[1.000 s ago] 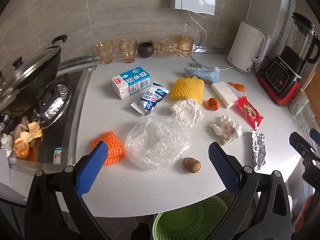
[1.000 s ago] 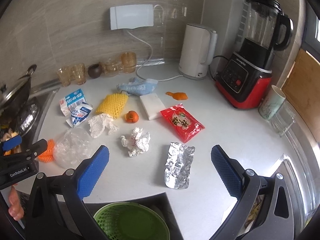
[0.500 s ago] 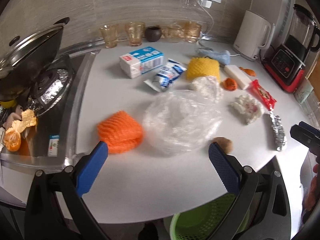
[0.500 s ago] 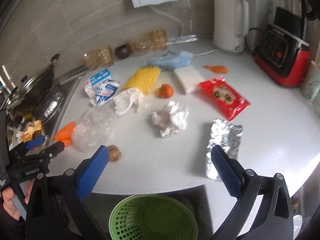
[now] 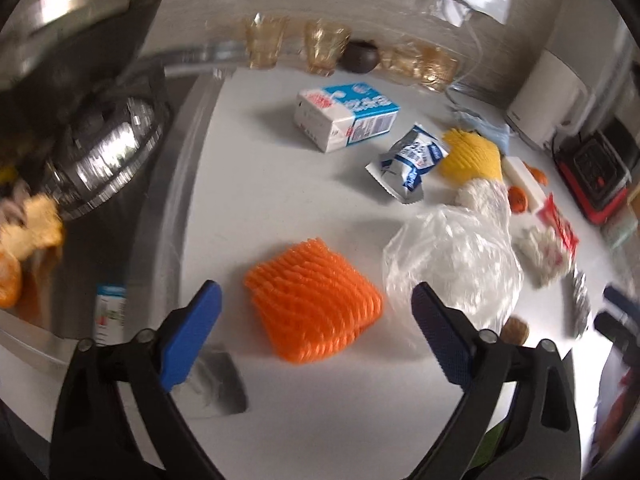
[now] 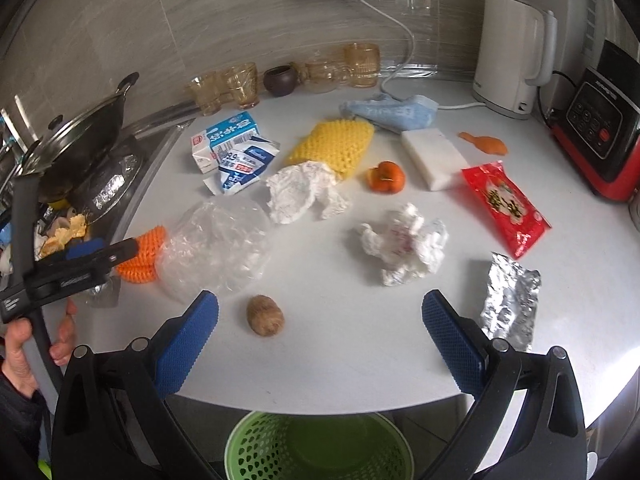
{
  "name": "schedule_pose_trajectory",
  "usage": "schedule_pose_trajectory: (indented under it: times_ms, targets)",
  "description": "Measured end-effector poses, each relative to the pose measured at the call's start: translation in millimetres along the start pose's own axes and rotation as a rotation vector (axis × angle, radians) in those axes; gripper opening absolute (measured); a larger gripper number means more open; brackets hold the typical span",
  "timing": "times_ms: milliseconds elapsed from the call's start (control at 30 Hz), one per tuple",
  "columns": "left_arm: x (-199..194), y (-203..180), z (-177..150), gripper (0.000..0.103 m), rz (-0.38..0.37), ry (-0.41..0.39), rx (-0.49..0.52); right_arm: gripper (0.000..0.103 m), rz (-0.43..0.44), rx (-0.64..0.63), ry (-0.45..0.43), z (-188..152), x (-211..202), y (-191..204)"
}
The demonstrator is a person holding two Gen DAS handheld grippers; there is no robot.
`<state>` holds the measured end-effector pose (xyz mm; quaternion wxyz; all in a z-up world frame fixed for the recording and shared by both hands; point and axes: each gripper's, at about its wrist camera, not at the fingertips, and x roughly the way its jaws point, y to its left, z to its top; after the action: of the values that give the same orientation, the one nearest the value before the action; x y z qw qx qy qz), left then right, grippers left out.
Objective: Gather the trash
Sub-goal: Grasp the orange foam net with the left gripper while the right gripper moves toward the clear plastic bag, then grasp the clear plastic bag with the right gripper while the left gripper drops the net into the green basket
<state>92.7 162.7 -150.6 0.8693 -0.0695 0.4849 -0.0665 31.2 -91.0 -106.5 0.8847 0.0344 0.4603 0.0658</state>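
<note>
Trash lies scattered on the white counter (image 6: 340, 344). An orange foam net (image 5: 314, 300) sits just ahead of my left gripper (image 5: 316, 334), which is open and empty, fingers either side of it. Beside it is a clear plastic bag (image 5: 452, 256). My right gripper (image 6: 320, 336) is open and empty at the counter's front edge, above the green basket (image 6: 320, 446). Ahead of it lie a brown nut shell (image 6: 265, 315), a crumpled tissue (image 6: 404, 242), a foil piece (image 6: 510, 306) and a red snack packet (image 6: 506, 208). The left gripper also shows in the right wrist view (image 6: 100, 252).
Further back lie a milk carton (image 6: 224, 140), a blue-white pouch (image 6: 244, 164), a yellow foam net (image 6: 334, 146), white tissue (image 6: 302, 192), a tangerine peel (image 6: 386, 176) and a white block (image 6: 434, 156). A stove with a wok (image 6: 76, 140) is left; kettle (image 6: 512, 52) and blender (image 6: 604, 128) right.
My left gripper has moved forward and down toward the orange foam net, which now lies between its open fingers. My right gripper has drawn slightly closer over the counter edge.
</note>
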Motion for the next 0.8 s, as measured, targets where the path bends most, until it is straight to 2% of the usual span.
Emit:
schedule_pose_trajectory:
  times_ms: [100, 167, 233, 300, 400, 500, 700, 800]
  targets:
    - [18.6, 4.1, 3.9, 0.069, -0.016, 0.071, -0.059, 0.101, -0.013, -0.008, 0.005, 4.3, 4.2, 11.2]
    - [28.8, 4.0, 3.9, 0.067, -0.016, 0.113, -0.087, 0.101, -0.023, -0.012, 0.008, 7.9, 8.1, 18.5]
    - [31.6, 3.9, 3.5, 0.063, -0.006, 0.118, -0.098, 0.101, -0.025, -0.004, 0.015, 11.4, 13.4, 24.1]
    - [31.9, 3.4, 4.2, 0.05, -0.004, 0.125, -0.099, 0.101, -0.019, 0.007, 0.023, 14.5, 19.0, 28.7]
    - [32.5, 7.2, 6.9, 0.038, -0.016, 0.131, -0.116, 0.101, 0.006, 0.035, 0.054, 20.4, 34.1, 34.6]
    - [31.2, 12.3, 6.8, 0.033, -0.04, 0.125, -0.124, 0.101, 0.016, 0.056, 0.078, 26.4, 47.4, 39.8]
    - [24.3, 20.6, 6.5, 0.029, -0.063, 0.086, -0.093, 0.101, -0.001, 0.118, 0.133, 36.9, 76.1, 41.3]
    - [15.8, 23.3, 7.6, 0.029, -0.066, 0.048, -0.058, 0.094, -0.015, 0.151, 0.164, 39.6, 90.9, 40.2]
